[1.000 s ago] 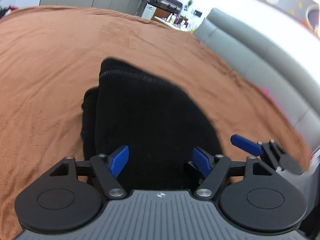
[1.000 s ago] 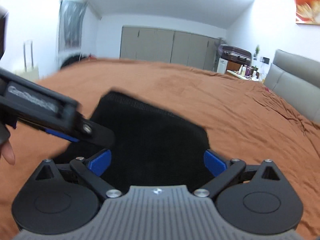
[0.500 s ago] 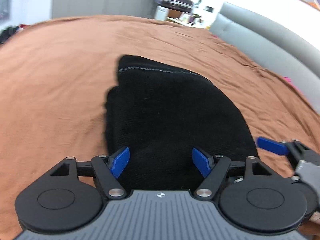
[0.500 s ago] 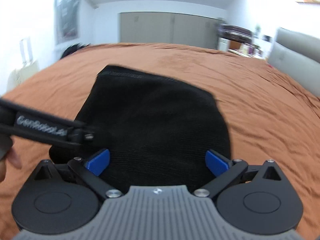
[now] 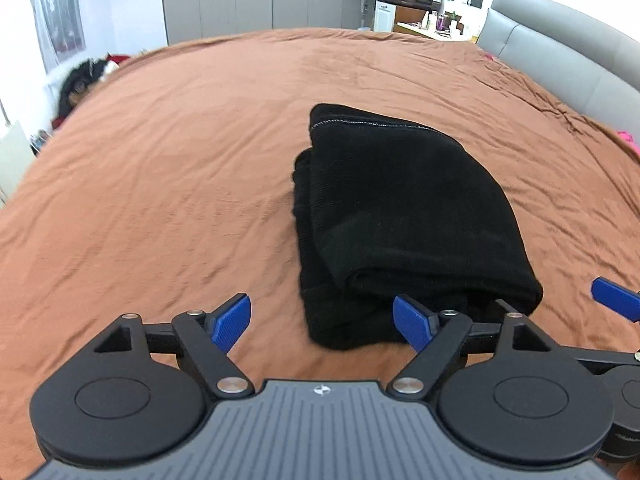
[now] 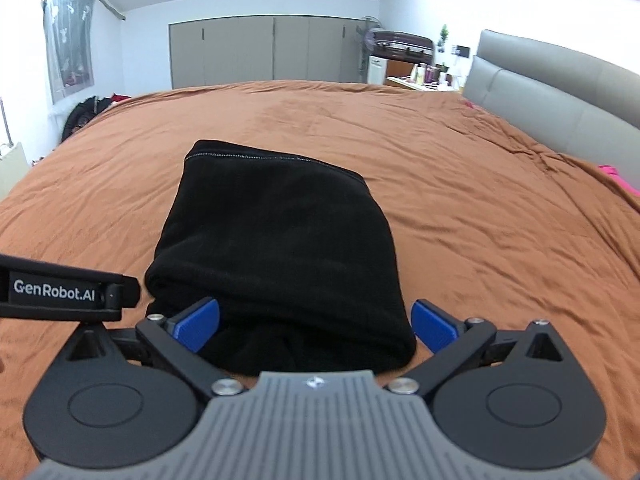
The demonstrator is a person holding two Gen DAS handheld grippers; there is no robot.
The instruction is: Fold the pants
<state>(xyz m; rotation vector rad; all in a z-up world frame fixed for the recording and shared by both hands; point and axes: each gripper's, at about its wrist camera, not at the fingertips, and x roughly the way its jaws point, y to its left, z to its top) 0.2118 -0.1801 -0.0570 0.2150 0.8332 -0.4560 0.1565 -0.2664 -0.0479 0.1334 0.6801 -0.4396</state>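
The black pants (image 5: 400, 216) lie folded into a thick stacked bundle on the brown bedspread (image 5: 180, 160); they also show in the right wrist view (image 6: 276, 248). My left gripper (image 5: 322, 322) is open and empty, just short of the bundle's near left corner. My right gripper (image 6: 316, 322) is open and empty, its jaws standing either side of the bundle's near edge without gripping it. A blue fingertip (image 5: 614, 298) of the right gripper shows at the right edge of the left wrist view. The left gripper's body (image 6: 60, 292) shows at the left of the right wrist view.
A grey padded headboard (image 6: 560, 92) runs along the right. Grey wardrobes (image 6: 272, 48) stand on the far wall, with a suitcase (image 6: 404, 44) on a stand beside them. Dark clothes (image 5: 80, 80) lie at the bed's far left. Something pink (image 6: 616, 178) lies by the headboard.
Both grippers have drawn back from the folded pants and risen. The left gripper has shifted left, so the bundle now sits to its right. The pants have not moved.
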